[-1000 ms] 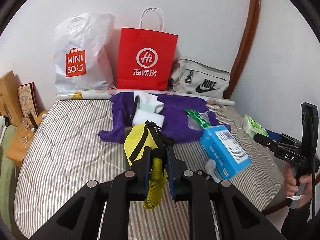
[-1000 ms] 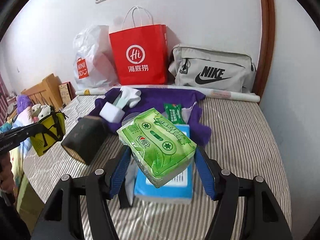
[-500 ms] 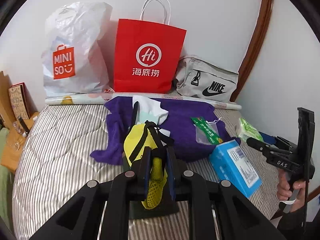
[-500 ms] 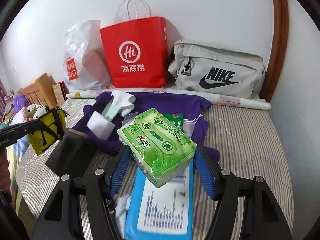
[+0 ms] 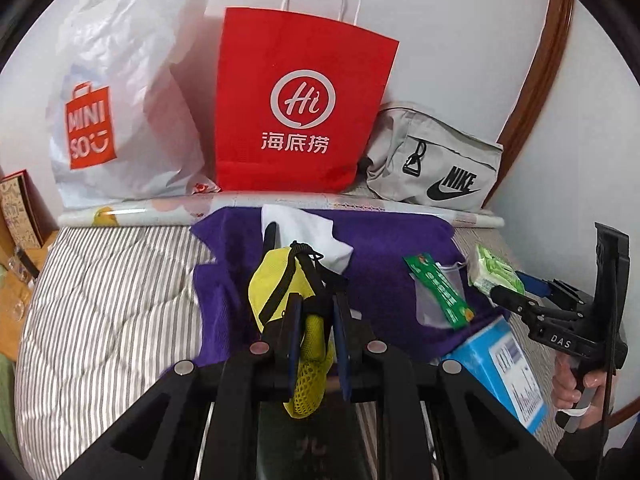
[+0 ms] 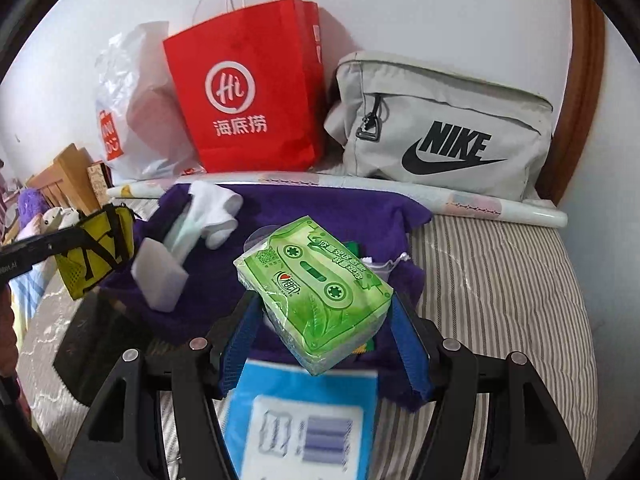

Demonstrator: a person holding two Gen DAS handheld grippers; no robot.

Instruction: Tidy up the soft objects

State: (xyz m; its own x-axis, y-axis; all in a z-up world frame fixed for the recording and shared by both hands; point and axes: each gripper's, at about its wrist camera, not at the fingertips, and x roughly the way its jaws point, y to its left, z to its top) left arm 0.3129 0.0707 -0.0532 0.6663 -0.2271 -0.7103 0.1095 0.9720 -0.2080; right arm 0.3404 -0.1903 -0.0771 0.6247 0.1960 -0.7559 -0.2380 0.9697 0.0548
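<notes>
The blue box (image 6: 300, 420) was blurred and partly hidden. Left jaws pinched the yellow mesh bag (image 5: 280, 280); right jaws clamped the green tissue pack (image 6: 316, 292).

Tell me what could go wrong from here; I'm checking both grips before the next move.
The right gripper holds the green tissue pack at one end; most of it juts forward and may pivot out. The left gripper pinches only the yellow mesh pouch's mesh, so it may swing and snag the purple cloth.
</notes>
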